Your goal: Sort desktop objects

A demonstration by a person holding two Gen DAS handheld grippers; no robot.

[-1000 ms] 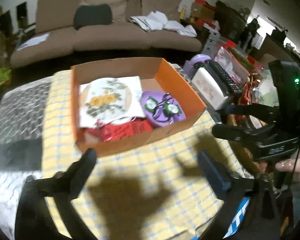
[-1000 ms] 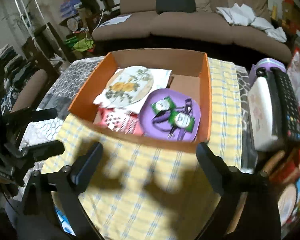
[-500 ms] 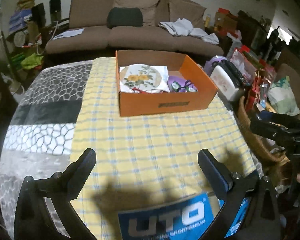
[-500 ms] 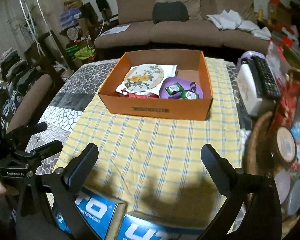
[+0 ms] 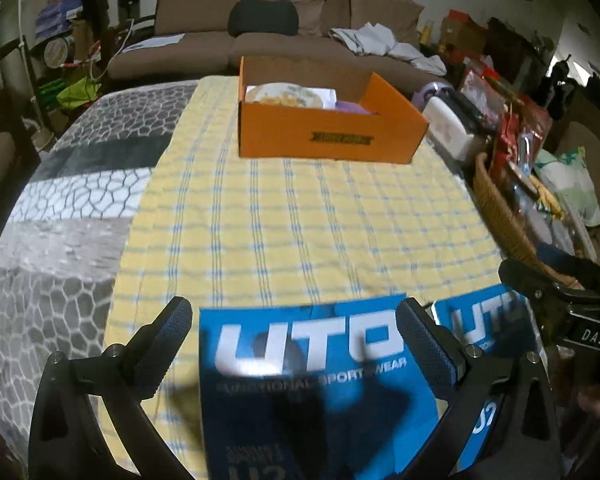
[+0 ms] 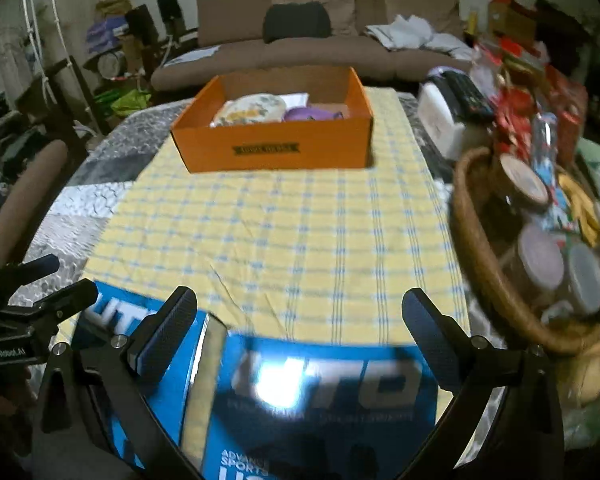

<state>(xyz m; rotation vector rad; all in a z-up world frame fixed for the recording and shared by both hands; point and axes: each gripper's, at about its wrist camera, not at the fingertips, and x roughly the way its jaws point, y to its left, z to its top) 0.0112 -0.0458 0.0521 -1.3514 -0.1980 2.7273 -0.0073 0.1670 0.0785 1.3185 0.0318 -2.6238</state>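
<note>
An orange cardboard box (image 5: pixel 328 136) (image 6: pixel 276 148) stands at the far middle of the yellow checked cloth (image 5: pixel 300 220). It holds a floral round plate (image 6: pixel 252 108) and a purple item (image 6: pixel 308 114). Two blue "UTO" packages lie side by side at the near edge. My left gripper (image 5: pixel 294 320) hangs open over the left package (image 5: pixel 312 364). My right gripper (image 6: pixel 298 308) hangs open over the right package (image 6: pixel 328 384). Neither holds anything. Each gripper shows at the edge of the other's view: right gripper (image 5: pixel 536 264), left gripper (image 6: pixel 60 278).
A wicker basket (image 6: pixel 472 240) with jars and snack packets crowds the right side. A white appliance with a remote on top (image 6: pixel 444 116) sits behind it. Grey patterned cloth (image 5: pixel 60 200) covers the left. A brown sofa (image 5: pixel 284 20) stands beyond the table.
Both grippers have pulled back from the orange box to the near edge of the table. The two blue packages have come into view beneath them. Both stay open.
</note>
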